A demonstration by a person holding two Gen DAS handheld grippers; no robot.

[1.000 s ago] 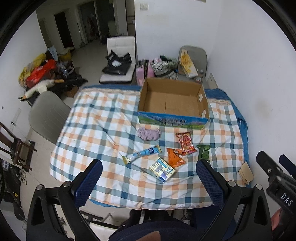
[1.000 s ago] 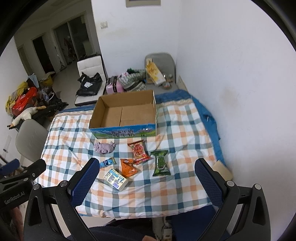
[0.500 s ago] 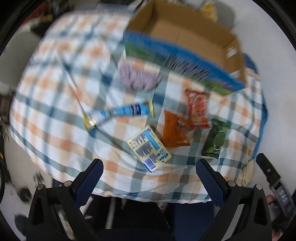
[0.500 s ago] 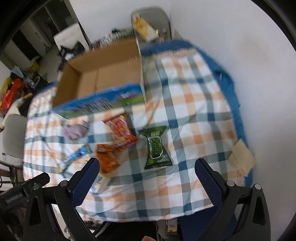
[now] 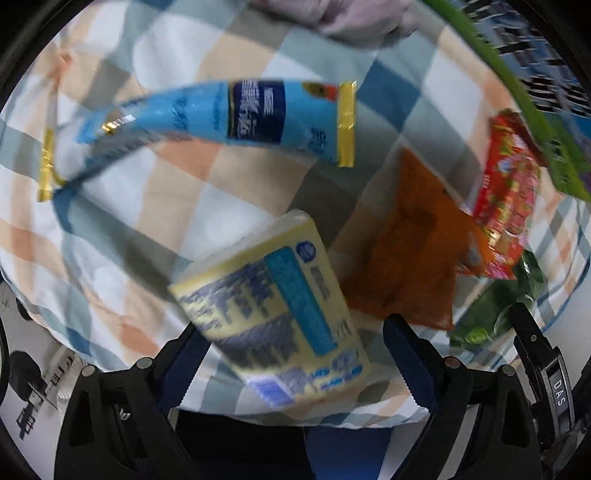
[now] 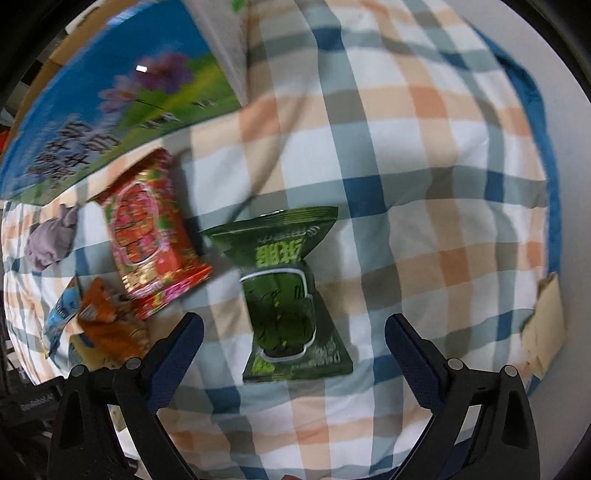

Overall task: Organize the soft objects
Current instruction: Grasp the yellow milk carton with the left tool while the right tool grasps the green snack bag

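My left gripper (image 5: 291, 354) is open, its jaws on either side of a yellow tissue pack (image 5: 273, 314) on the checked cloth. A blue tube (image 5: 221, 114), an orange pouch (image 5: 410, 243), a red snack bag (image 5: 506, 206) and a grey-purple soft toy (image 5: 354, 18) lie beyond it. My right gripper (image 6: 293, 345) is open, its jaws on either side of the near end of a green snack bag (image 6: 284, 295). The red snack bag (image 6: 147, 232), the orange pouch (image 6: 107, 321) and the soft toy (image 6: 51, 240) lie to its left.
The cardboard box with its blue and green printed side (image 6: 107, 110) stands behind the snacks at the upper left. The checked tablecloth (image 6: 424, 184) ends at a blue edge (image 6: 546, 155) on the right. A torn cardboard scrap (image 6: 546, 325) lies at that edge.
Both grippers have come down close to the table. The left one now frames the tissue pack, the right one the green snack bag. Both stay open.
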